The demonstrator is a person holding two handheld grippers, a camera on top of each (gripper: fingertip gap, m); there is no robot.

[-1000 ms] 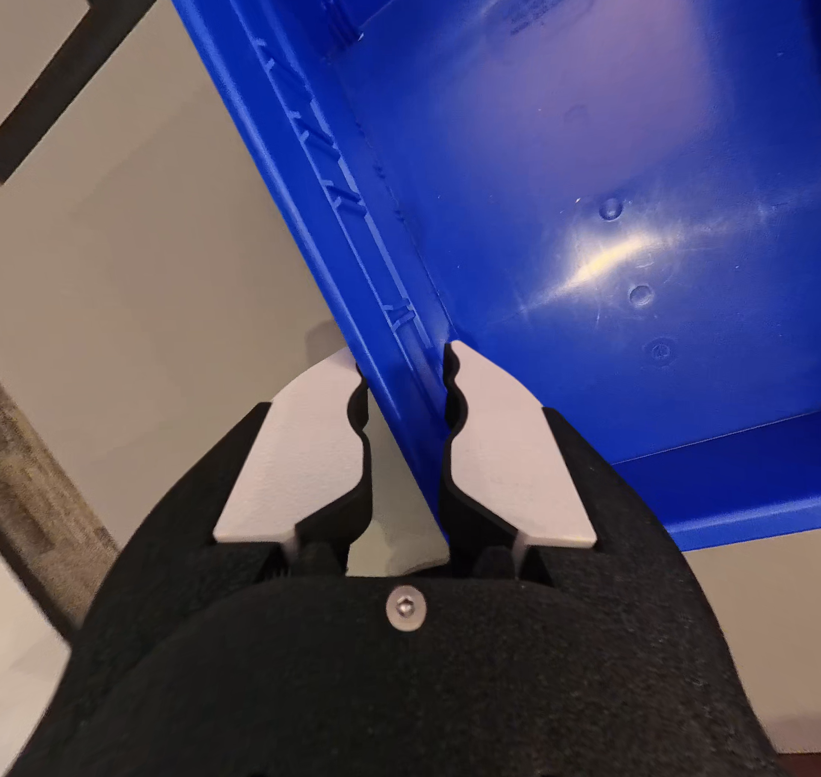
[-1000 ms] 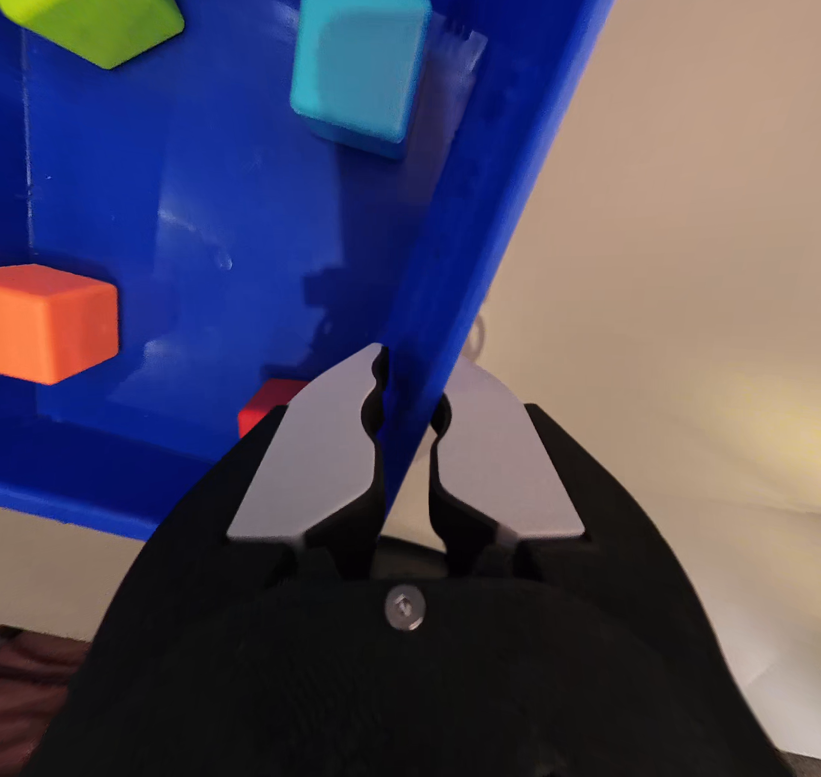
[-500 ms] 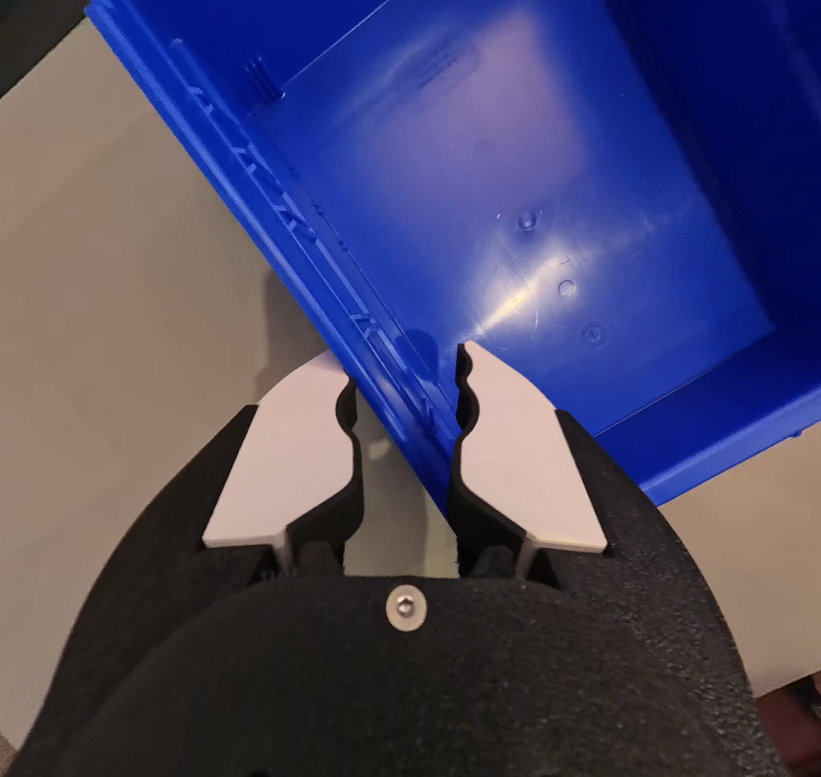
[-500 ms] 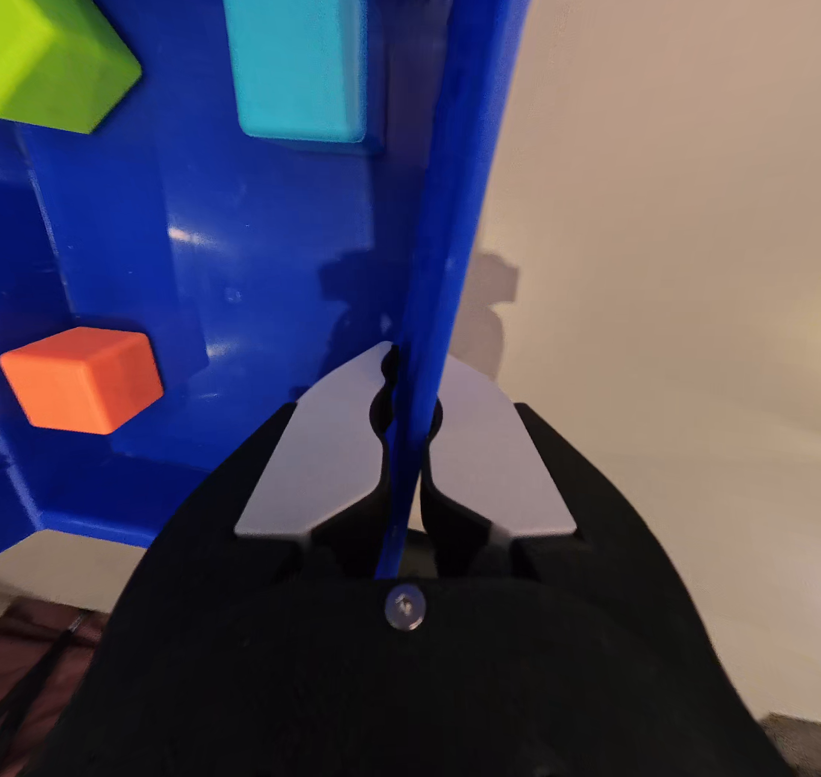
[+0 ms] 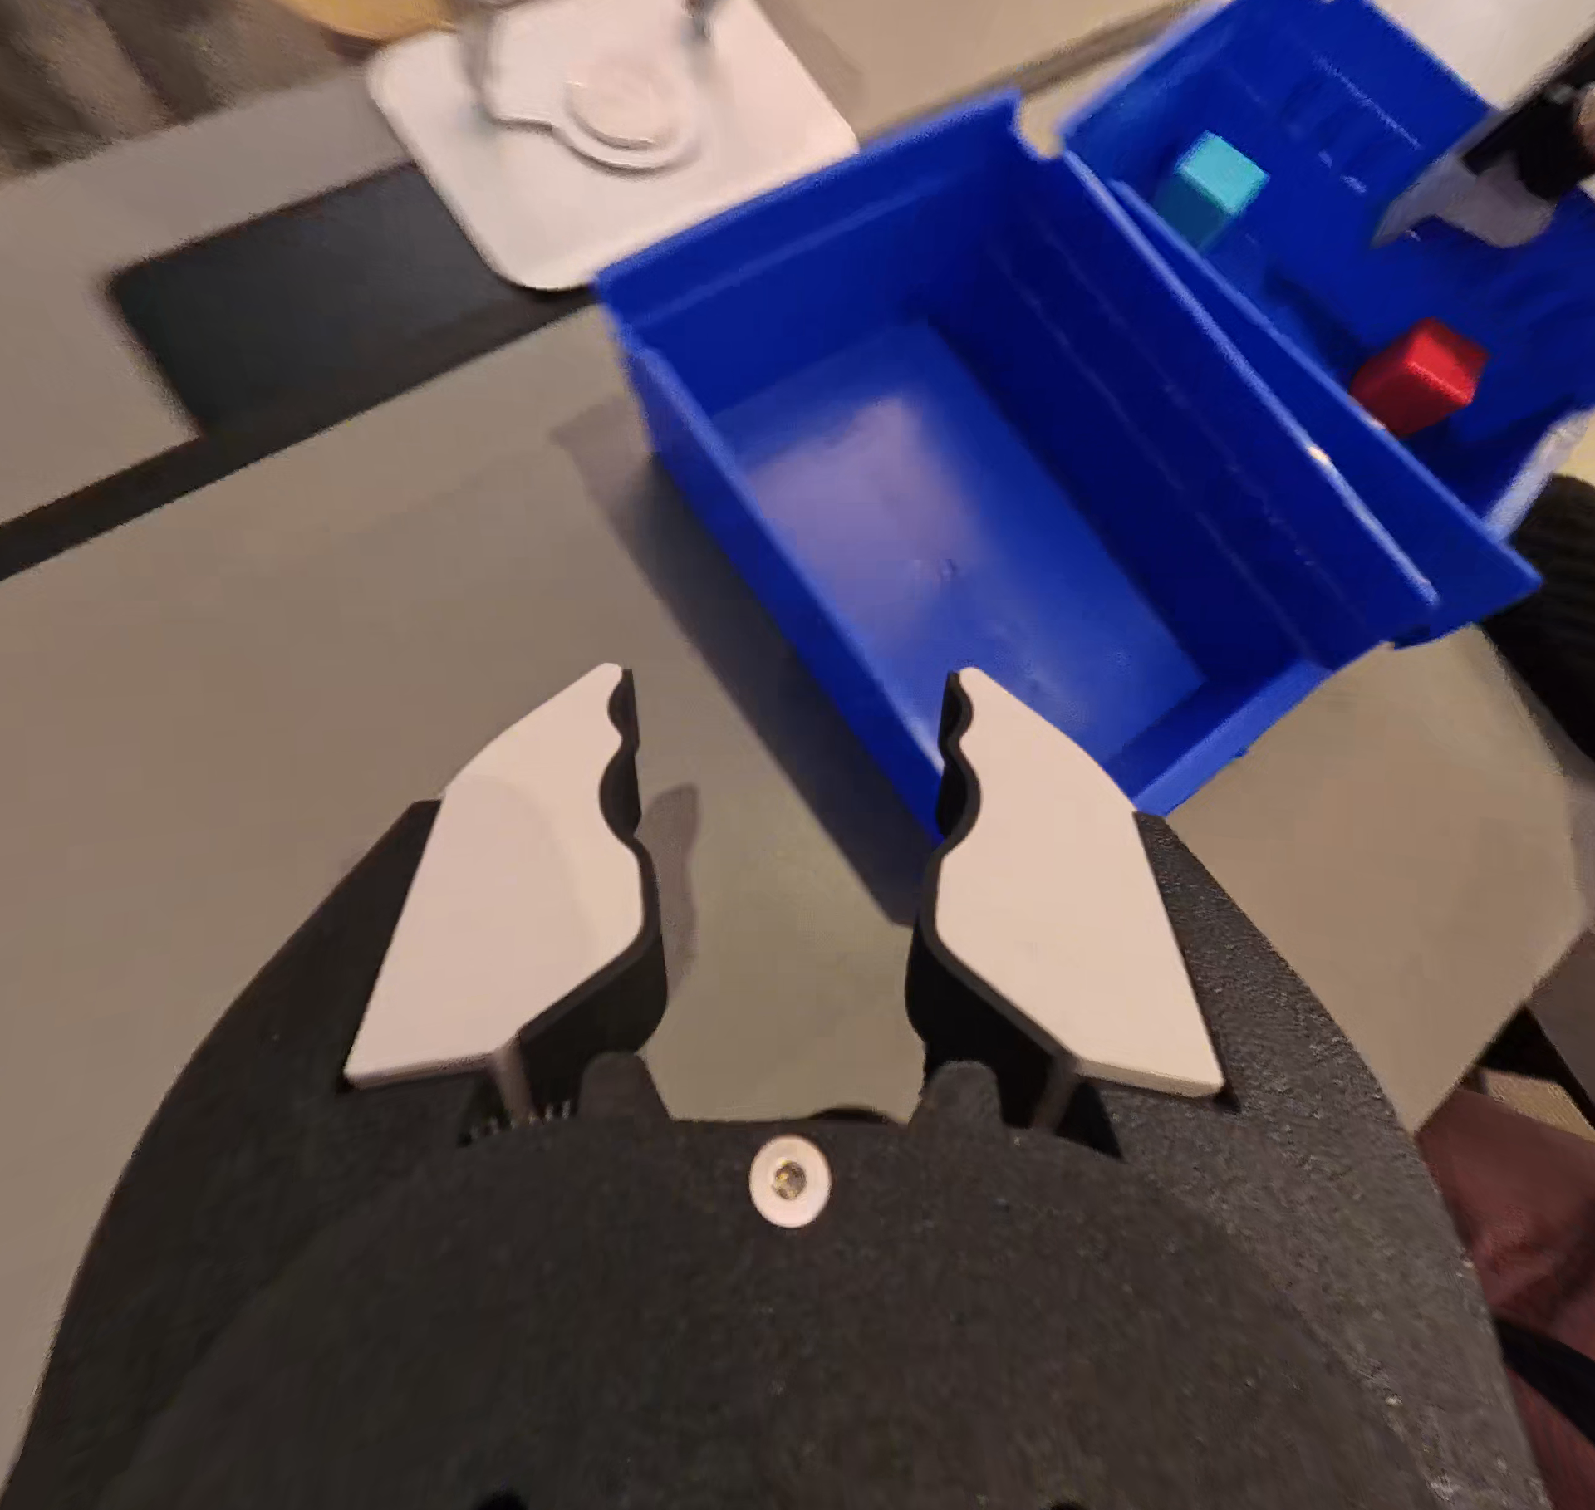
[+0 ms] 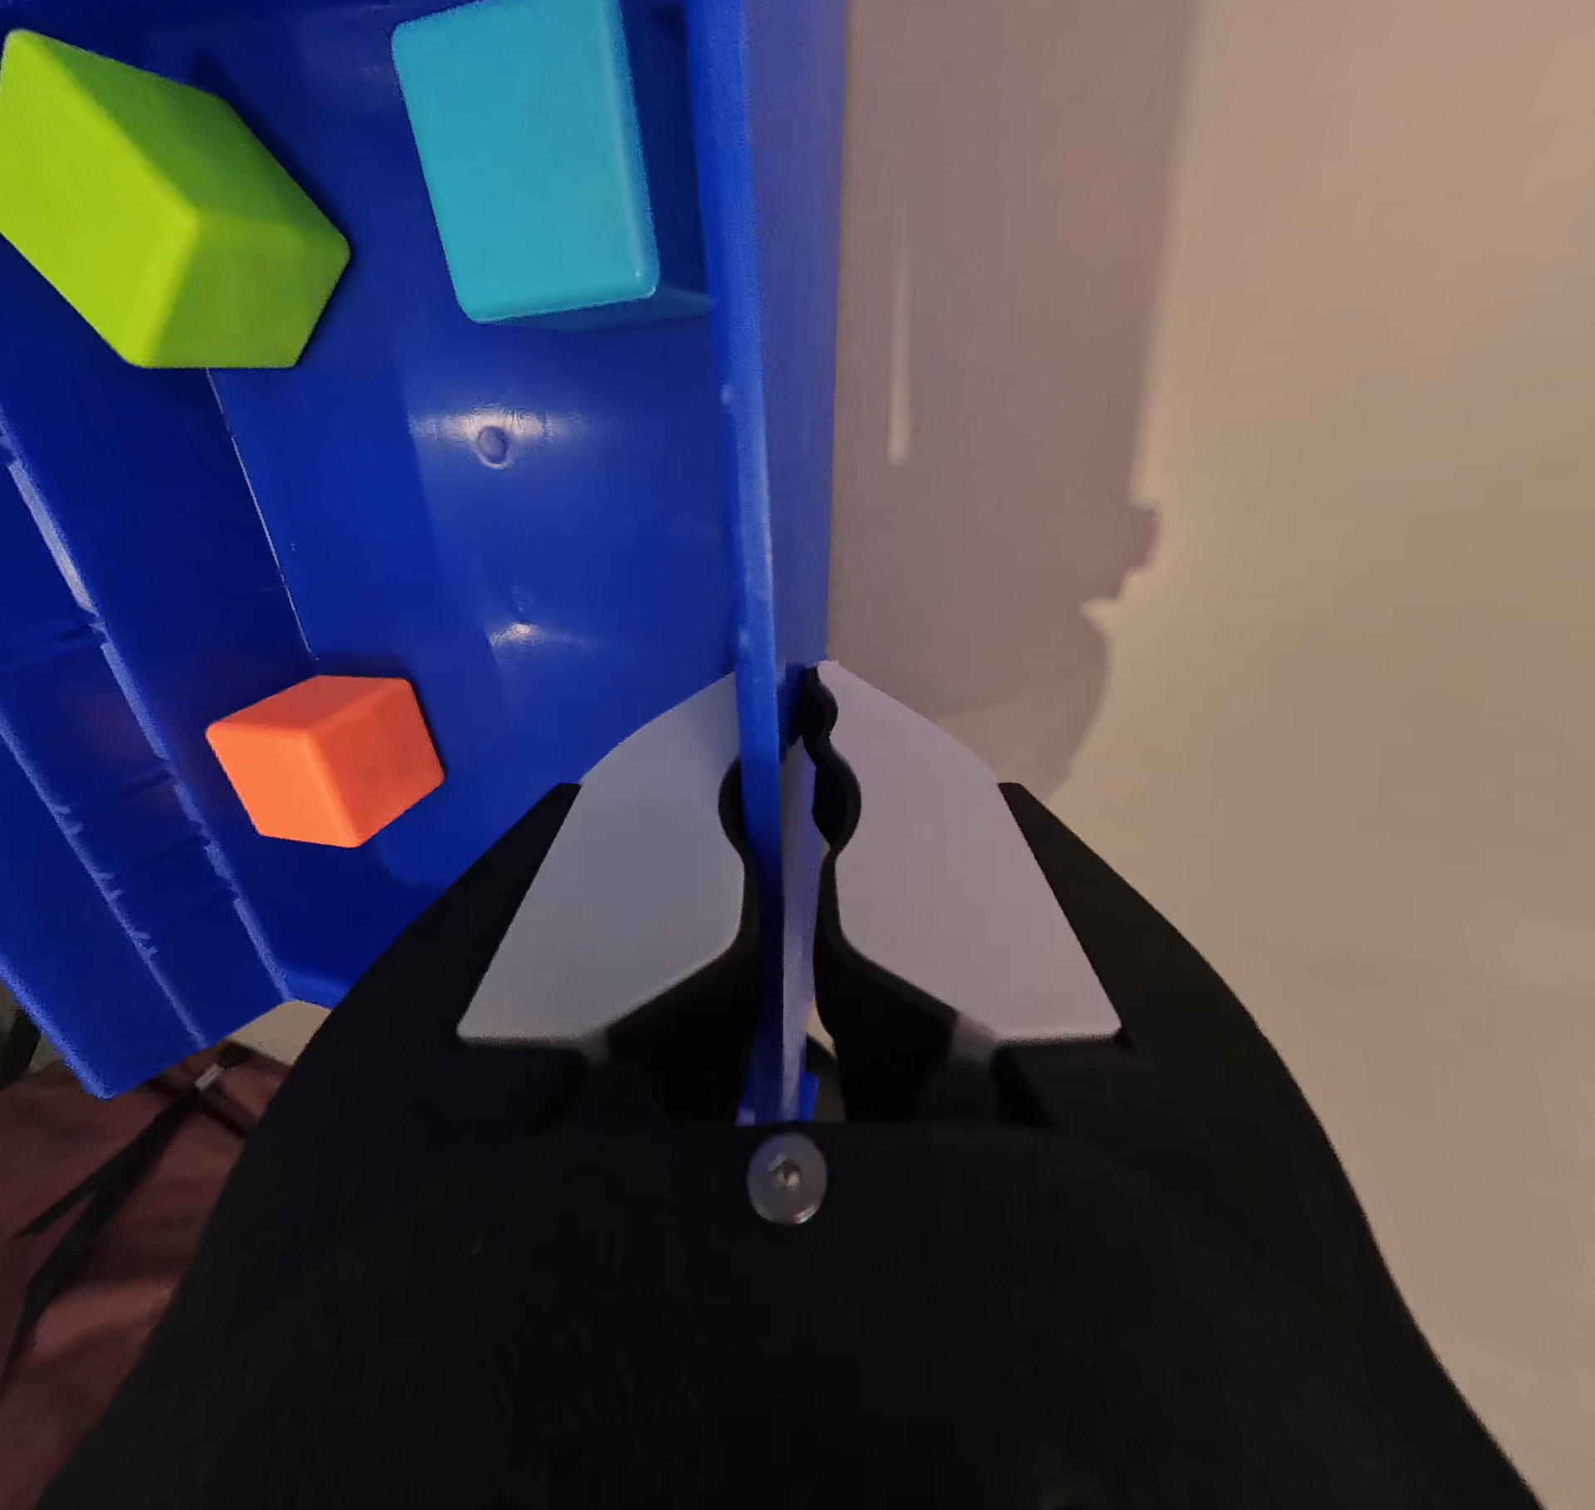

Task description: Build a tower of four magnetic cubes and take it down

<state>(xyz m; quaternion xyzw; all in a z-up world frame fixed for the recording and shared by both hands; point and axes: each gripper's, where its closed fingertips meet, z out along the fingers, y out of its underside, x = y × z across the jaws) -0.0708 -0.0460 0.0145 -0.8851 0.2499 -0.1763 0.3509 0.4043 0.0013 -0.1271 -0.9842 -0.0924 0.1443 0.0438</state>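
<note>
The left gripper (image 5: pixel 790 683) hangs wide and holds nothing above the grey table (image 5: pixel 302 649), just beside an empty blue bin (image 5: pixel 863 450). The right gripper (image 6: pixel 777 679) pinches the side wall of a second blue bin (image 6: pixel 751 347). In that bin lie green (image 6: pixel 155 209), teal (image 6: pixel 526 148), orange (image 6: pixel 324 757) and red (image 5: pixel 1415 377) cubes, all apart.

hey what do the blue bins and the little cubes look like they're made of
Blue bins: likely glossy moulded plastic, given the ribs and floor glare. Green cube, teal cube and orange cube: probably matte plastic or rubbery coating, showing flat colour, soft edges and no glare.
</note>
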